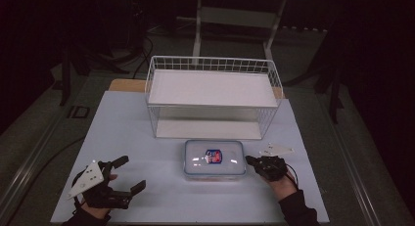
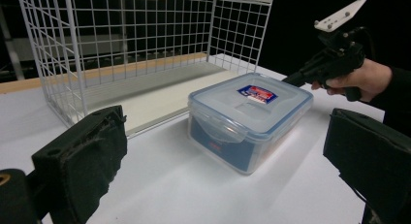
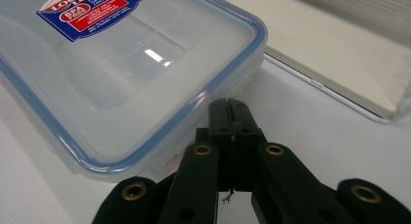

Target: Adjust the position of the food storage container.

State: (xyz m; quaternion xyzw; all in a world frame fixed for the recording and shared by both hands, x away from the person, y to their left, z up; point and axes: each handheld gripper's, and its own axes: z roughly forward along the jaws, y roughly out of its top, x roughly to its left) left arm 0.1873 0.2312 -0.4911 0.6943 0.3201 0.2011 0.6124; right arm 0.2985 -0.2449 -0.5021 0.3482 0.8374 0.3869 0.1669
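Note:
A clear plastic food box (image 1: 214,159) with a blue-rimmed lid and a red and blue label lies on the white table, just in front of the wire rack. My right gripper (image 1: 249,160) is shut with nothing between its jaws. Its tip (image 3: 229,107) sits against the box's (image 3: 131,73) right side, at the lid's rim. My left gripper (image 1: 131,173) stands open at the table's front left, well apart from the box (image 2: 249,122). From there the right gripper (image 2: 291,79) shows beside the box, in a hand.
A white wire rack (image 1: 213,96) with two white shelves stands behind the box at mid table. The lower shelf (image 2: 145,95) opens toward the box. The table's front edge (image 1: 186,220) runs close under both hands. Dark floor and stands lie beyond.

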